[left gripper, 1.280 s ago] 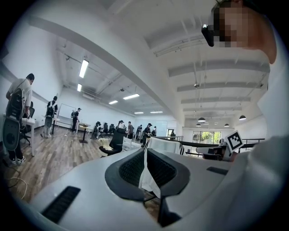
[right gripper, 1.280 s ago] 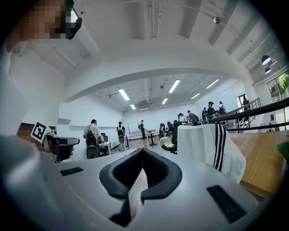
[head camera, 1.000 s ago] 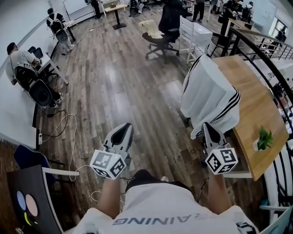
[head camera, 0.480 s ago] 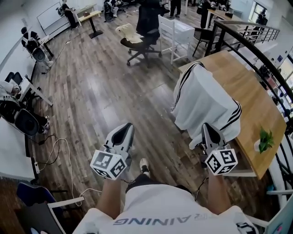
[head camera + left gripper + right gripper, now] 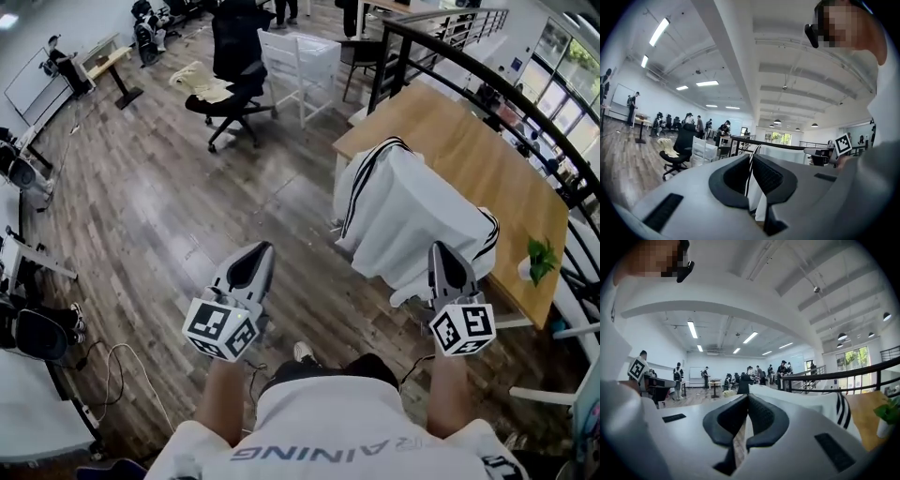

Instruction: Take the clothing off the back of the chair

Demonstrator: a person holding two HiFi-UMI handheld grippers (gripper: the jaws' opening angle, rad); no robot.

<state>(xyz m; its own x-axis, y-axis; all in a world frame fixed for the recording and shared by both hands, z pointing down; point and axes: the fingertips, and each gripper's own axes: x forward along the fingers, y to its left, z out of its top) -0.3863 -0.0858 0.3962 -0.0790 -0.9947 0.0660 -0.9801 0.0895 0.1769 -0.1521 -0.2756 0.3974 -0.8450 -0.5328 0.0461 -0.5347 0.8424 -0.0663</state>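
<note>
A white garment with black stripes [image 5: 412, 211] hangs over the back of a chair, which it hides, beside a wooden table. My left gripper [image 5: 258, 249] is held level over the floor, left of the garment and apart from it, jaws shut and empty. The right gripper [image 5: 443, 249] is also shut and empty, its tip at the garment's near lower edge; I cannot tell whether it touches. In the left gripper view the striped garment [image 5: 787, 153] stands beyond the shut left gripper [image 5: 751, 161]. In the right gripper view the garment [image 5: 825, 404] lies just right of the shut right gripper [image 5: 747, 400].
The wooden table [image 5: 487, 155] with a small potted plant [image 5: 539, 262] runs along a black railing [image 5: 441, 47] on the right. A black office chair [image 5: 234, 75] and a white chair [image 5: 300, 56] stand farther back. Cables [image 5: 122, 361] lie on the wood floor at left.
The view has swung round, and the garment-draped chair now sits closer to the middle, right in front of the right gripper. Both grippers have stayed shut.
</note>
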